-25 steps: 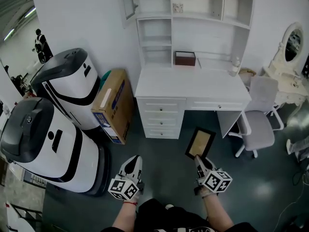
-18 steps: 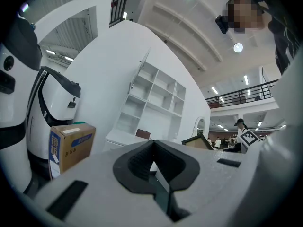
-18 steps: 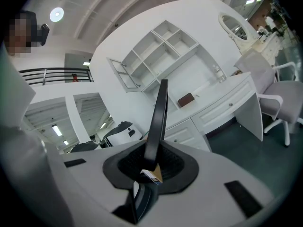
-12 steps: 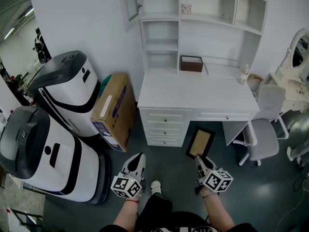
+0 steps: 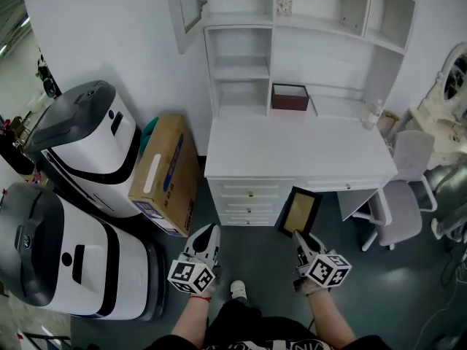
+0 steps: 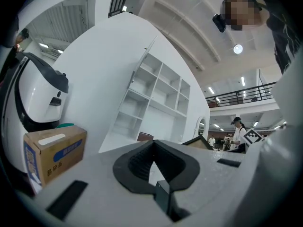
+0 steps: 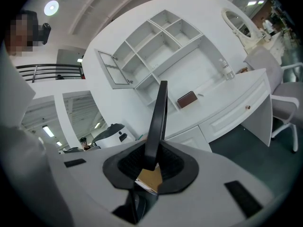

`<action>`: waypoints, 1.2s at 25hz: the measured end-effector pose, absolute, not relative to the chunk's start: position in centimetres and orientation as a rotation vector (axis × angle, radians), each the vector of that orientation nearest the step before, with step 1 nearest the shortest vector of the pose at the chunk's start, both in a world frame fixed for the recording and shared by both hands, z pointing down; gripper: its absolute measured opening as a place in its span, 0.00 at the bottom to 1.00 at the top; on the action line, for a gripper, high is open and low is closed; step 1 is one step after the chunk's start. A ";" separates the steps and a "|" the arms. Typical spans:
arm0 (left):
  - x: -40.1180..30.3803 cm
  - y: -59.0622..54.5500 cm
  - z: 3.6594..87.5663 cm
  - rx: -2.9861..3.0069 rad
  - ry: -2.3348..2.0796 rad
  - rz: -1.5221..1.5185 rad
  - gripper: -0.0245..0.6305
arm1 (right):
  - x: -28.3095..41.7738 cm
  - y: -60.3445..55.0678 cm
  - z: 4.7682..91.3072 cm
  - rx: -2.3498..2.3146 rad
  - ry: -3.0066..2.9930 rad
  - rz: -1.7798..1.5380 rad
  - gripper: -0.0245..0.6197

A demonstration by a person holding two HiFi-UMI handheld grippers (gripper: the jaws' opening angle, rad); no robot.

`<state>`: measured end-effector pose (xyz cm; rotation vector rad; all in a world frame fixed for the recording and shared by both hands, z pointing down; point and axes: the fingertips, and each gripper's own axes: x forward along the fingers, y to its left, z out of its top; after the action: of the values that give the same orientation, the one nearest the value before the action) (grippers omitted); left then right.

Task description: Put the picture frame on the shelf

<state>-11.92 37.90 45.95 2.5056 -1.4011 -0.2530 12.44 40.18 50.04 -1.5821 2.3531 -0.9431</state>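
Observation:
The picture frame [image 5: 299,211] has a black rim and a tan panel, and my right gripper [image 5: 298,235] is shut on its lower edge. It stands edge-on between the pads in the right gripper view, where the picture frame [image 7: 158,112] rises in front of the white shelf unit [image 7: 156,37]. From the head view its top reaches the front edge of the white desk [image 5: 299,148], below the shelf unit [image 5: 237,57]. My left gripper [image 5: 210,230] is level beside it, shut and holding nothing. In its own view the left gripper [image 6: 151,162] points at the shelves [image 6: 151,93].
A brown box [image 5: 290,97] and a bottle [image 5: 375,112] stand at the back of the desk. A cardboard carton [image 5: 162,172] leans left of the drawers, beside two large white machines [image 5: 87,144]. A grey chair [image 5: 401,195] stands at the desk's right end.
Both grippers have moved forward toward the desk, the right one carrying the frame. The desk and shelves are nearer, and the frame's top now reaches the desk front.

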 end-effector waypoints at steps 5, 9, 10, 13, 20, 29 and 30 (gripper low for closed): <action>-12.9 33.3 45.7 2.508 -1.374 -0.262 0.04 | 11.6 36.0 49.7 -1.611 2.341 -0.938 0.13; -13.4 29.9 45.9 2.513 -1.352 -0.265 0.04 | 10.8 32.7 49.7 -1.631 2.335 -0.932 0.13; -13.6 29.0 46.0 2.515 -1.348 -0.264 0.04 | 10.6 31.8 49.7 -1.636 2.332 -0.931 0.13; -14.2 26.4 46.2 2.521 -1.338 -0.263 0.04 | 9.9 29.1 49.7 -1.643 2.322 -0.922 0.13; -15.3 21.9 46.3 2.537 -1.328 -0.274 0.04 | 8.4 24.3 49.2 -1.604 2.277 -0.928 0.13; -14.8 17.1 46.7 2.537 -1.324 -0.304 0.04 | 7.3 17.6 49.5 -1.586 2.311 -0.915 0.13; -14.7 16.4 46.6 2.543 -1.328 -0.303 0.04 | 7.3 16.6 49.5 -1.582 2.314 -0.911 0.13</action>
<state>-14.67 16.39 46.58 2.5429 -1.3280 -0.3031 7.27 16.61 49.49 -1.5823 2.3136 -0.9114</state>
